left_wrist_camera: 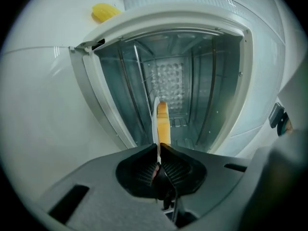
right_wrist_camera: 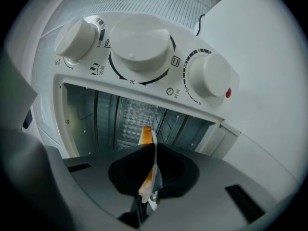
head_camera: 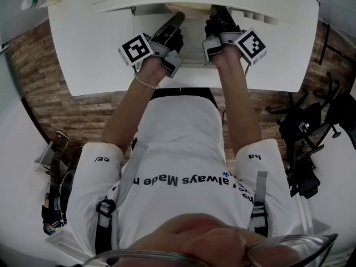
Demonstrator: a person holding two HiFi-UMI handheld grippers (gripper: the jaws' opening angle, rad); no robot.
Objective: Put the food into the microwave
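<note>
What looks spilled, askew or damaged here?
Nothing stands out. The left gripper and the right gripper are each shut on the plate, orange food sits on it, and the microwave stands open; no spill shows.

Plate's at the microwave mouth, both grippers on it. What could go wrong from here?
1. The left gripper and right gripper each pinch only the thin rim of the plate; uneven hand motion might twist it loose.
2. The orange food lies close to that rim, so a tilt could slide it off.
3. The wire rack inside the microwave may snag the plate's leading edge.
</note>
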